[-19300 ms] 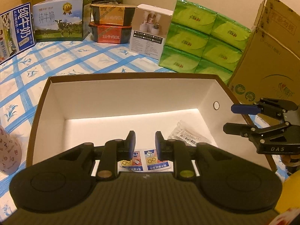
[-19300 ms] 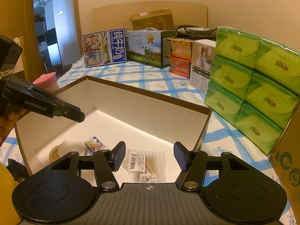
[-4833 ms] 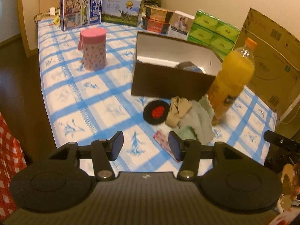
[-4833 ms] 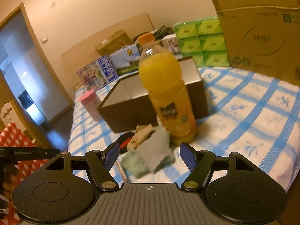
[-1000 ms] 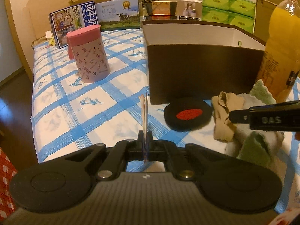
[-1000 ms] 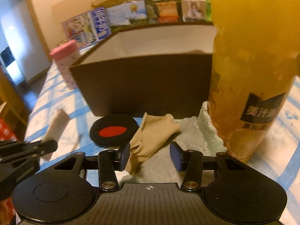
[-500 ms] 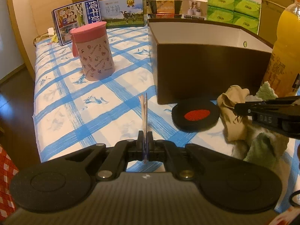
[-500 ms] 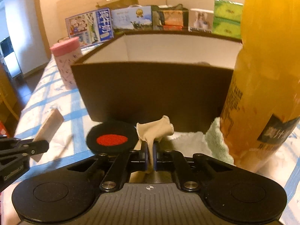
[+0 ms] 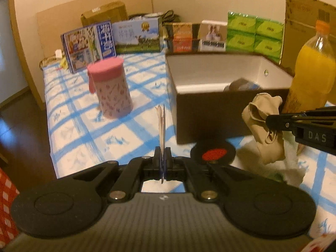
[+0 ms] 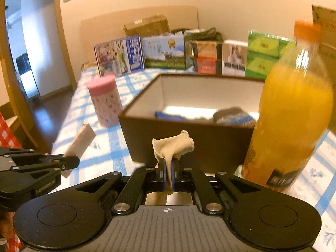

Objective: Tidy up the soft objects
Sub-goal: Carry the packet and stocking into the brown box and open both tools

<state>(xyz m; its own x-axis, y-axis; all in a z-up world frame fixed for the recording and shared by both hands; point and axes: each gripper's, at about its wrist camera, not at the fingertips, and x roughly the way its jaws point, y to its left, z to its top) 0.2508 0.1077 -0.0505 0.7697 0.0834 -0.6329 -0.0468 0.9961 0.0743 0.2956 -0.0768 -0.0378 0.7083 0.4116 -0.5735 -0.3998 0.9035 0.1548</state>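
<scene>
My left gripper (image 9: 162,157) is shut on a thin flat packet (image 9: 161,126) held edge-on above the bed; the packet also shows in the right wrist view (image 10: 78,145). My right gripper (image 10: 167,174) is shut on a beige sock (image 10: 173,145) and holds it lifted in front of the brown box (image 10: 189,142). In the left wrist view the sock (image 9: 264,126) hangs from the right gripper (image 9: 273,121) by the box (image 9: 210,117). A green-white towel (image 9: 292,168) and a black-red round pad (image 9: 214,153) lie on the bed. The box holds a grey item (image 10: 231,113).
An orange juice bottle (image 10: 292,113) stands right of the box. A pink cup (image 9: 109,90) stands to the left. Cartons and green tissue packs (image 9: 254,33) line the back. The bed edge and dark floor (image 9: 23,126) are on the left.
My right gripper closed on the beige sock and lifted it off the towel. My left gripper rose with the packet still clamped.
</scene>
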